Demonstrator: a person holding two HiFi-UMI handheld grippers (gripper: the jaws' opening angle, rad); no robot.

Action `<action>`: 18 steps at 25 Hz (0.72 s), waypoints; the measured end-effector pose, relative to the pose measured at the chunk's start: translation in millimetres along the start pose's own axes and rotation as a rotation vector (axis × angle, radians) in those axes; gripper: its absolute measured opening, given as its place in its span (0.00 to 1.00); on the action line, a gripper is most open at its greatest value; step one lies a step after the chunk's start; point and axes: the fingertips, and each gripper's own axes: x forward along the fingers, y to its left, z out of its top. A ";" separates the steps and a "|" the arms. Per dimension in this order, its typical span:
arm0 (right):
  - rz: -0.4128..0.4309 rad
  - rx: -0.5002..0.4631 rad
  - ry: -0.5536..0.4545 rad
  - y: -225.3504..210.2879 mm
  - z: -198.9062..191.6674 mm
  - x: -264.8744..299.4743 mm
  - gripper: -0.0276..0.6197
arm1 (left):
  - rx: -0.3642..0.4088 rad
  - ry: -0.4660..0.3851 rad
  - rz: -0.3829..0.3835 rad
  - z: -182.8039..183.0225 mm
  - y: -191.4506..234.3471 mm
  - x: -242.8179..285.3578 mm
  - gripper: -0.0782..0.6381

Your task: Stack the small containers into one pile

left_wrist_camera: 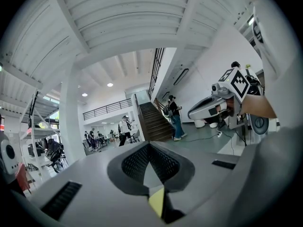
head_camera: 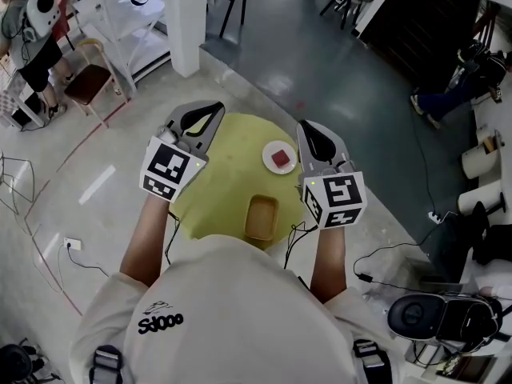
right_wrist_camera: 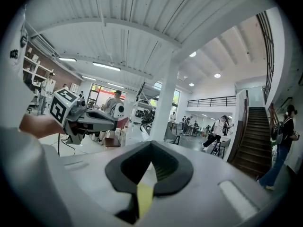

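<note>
Round yellow table (head_camera: 224,184): its near edge is cut off behind the person's white shirt (head_camera: 232,310).

Left gripper (head_camera: 219,106): held above the table's left rim and aimed away from the person. In the left gripper view its jaws meet at the tips (left_wrist_camera: 149,144). They are closed and grip nothing, with only a sliver of yellow showing through the gap behind the tips.

Right gripper (head_camera: 303,124): held above the table's right rim. Its own view shows the tips pressed together (right_wrist_camera: 151,142) and empty. Neither gripper touches a container.

Tan rectangular container (head_camera: 262,218): sits on the table's near side, between the two forearms, apart from the other container.

White round container (head_camera: 280,158): sits farther out, just left of the right gripper's jaws. It holds something red that is too small to identify.

Both containers show in the head view only.
</note>
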 end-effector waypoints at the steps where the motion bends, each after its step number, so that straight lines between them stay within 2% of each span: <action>1: 0.002 -0.001 0.001 0.3 -0.3 -0.4 0.06 | 0.003 0.002 0.000 0.5 -1.3 -0.4 0.12; 18: 0.000 0.026 0.032 3.3 -14.5 -4.6 0.06 | -0.017 0.016 -0.019 -5.3 -12.7 -6.6 0.12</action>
